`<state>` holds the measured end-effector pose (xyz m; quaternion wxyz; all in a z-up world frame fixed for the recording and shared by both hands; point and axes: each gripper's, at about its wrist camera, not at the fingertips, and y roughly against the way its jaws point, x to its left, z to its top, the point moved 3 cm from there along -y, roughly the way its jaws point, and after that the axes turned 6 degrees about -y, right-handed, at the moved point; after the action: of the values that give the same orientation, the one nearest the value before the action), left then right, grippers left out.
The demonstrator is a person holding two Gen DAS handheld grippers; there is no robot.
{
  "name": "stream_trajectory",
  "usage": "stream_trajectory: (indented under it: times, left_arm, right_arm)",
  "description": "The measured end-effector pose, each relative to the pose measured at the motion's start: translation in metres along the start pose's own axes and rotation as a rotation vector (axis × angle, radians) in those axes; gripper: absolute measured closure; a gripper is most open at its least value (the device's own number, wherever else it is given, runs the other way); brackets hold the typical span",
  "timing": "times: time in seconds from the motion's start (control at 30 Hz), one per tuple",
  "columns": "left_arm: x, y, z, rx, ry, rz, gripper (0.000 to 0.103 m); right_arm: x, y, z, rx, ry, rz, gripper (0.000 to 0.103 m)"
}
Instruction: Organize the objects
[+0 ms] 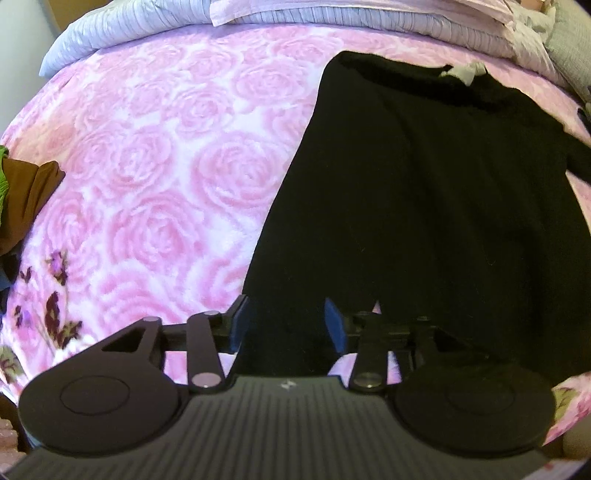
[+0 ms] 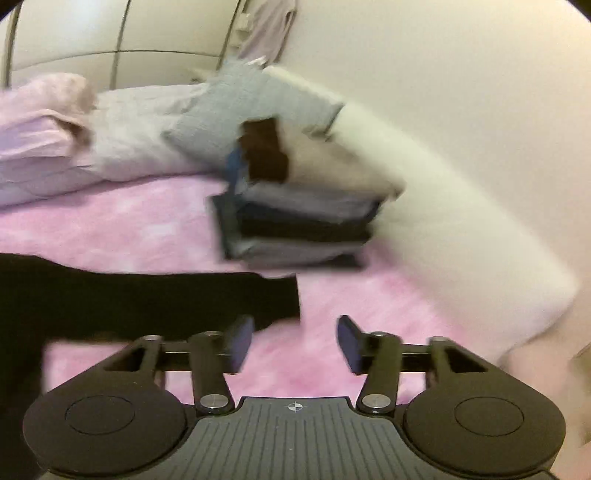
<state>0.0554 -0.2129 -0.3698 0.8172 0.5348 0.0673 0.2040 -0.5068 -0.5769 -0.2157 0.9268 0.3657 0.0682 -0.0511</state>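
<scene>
A black garment lies spread flat on the pink rose-patterned blanket. My left gripper hangs over its near hem, jaws apart, with black cloth lying in the gap between the blue pads; they do not look pressed on it. In the blurred right wrist view, my right gripper is open over bare blanket with nothing between its fingers. A black sleeve ends just left of it. Beyond stands a stack of folded clothes.
Brown and green clothes lie at the bed's left edge. A grey-blue duvet and pink pillows are piled along the far side. A long white pillow runs beside the wall, right of the stack.
</scene>
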Motion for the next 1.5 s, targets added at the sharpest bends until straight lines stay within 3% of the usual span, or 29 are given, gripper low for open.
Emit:
stream_trajectory:
  times: [0.27,0.4,0.43,0.47,0.5,0.53,0.63,0.7,0.8,0.87,0.9,1.0,1.1,1.2,1.33,1.5]
  left_arm:
    - [0.007,-0.022,-0.020,0.041,-0.071,0.001,0.048]
    - [0.020,-0.042,-0.028,0.074,-0.038,-0.023,0.049]
    - [0.022,-0.045,-0.028,0.067,-0.018,-0.057,0.062]
    - [0.023,-0.046,-0.026,0.047,-0.013,-0.102,0.086]
    - [0.021,-0.046,-0.022,0.028,-0.030,-0.136,0.099]
    - [0.020,-0.044,-0.018,0.015,-0.055,-0.135,0.098]
    - [0.036,-0.026,-0.001,-0.098,-0.164,-0.021,0.098]
    - [0.075,-0.014,0.019,-0.156,-0.134,0.079,0.098]
    - [0.144,-0.007,0.051,-0.210,-0.138,0.311,0.098]
    - [0.188,-0.016,0.072,-0.189,-0.124,0.414,0.094]
    - [0.205,-0.024,0.080,-0.161,-0.113,0.423,0.090]
    - [0.233,-0.050,0.097,-0.058,-0.076,0.480,0.089]
    - [0.228,-0.055,0.105,-0.032,-0.039,0.458,0.088]
    - [0.202,-0.049,0.117,-0.077,-0.024,0.382,0.087]
    - [0.122,-0.054,0.161,-0.167,-0.151,0.194,0.087]
    - [-0.001,-0.074,0.243,-0.321,-0.365,-0.016,0.085]
  right_arm:
    - [0.088,0.004,-0.143,0.423,0.069,0.246,0.051]
    - [0.127,0.019,-0.177,0.494,0.120,0.317,0.051]
    - [0.134,0.021,-0.181,0.496,0.132,0.321,0.051]
    - [0.142,0.022,-0.182,0.493,0.142,0.320,0.051]
    - [0.146,0.023,-0.182,0.487,0.149,0.320,0.051]
    - [0.152,0.025,-0.180,0.480,0.155,0.319,0.051]
    - [0.166,0.030,-0.170,0.450,0.170,0.298,0.051]
    - [0.173,0.031,-0.162,0.429,0.173,0.284,0.051]
    - [0.185,0.033,-0.152,0.415,0.165,0.274,0.051]
    - [0.198,0.034,-0.149,0.411,0.152,0.293,0.051]
    - [0.204,0.035,-0.148,0.409,0.151,0.302,0.051]
    - [0.218,0.030,-0.145,0.409,0.160,0.328,0.051]
    - [0.220,0.021,-0.135,0.401,0.167,0.361,0.051]
    - [0.213,0.002,-0.115,0.367,0.185,0.359,0.051]
    - [0.205,-0.045,-0.075,0.300,0.190,0.396,0.051]
    - [0.233,-0.106,-0.008,0.168,0.245,0.496,0.051]
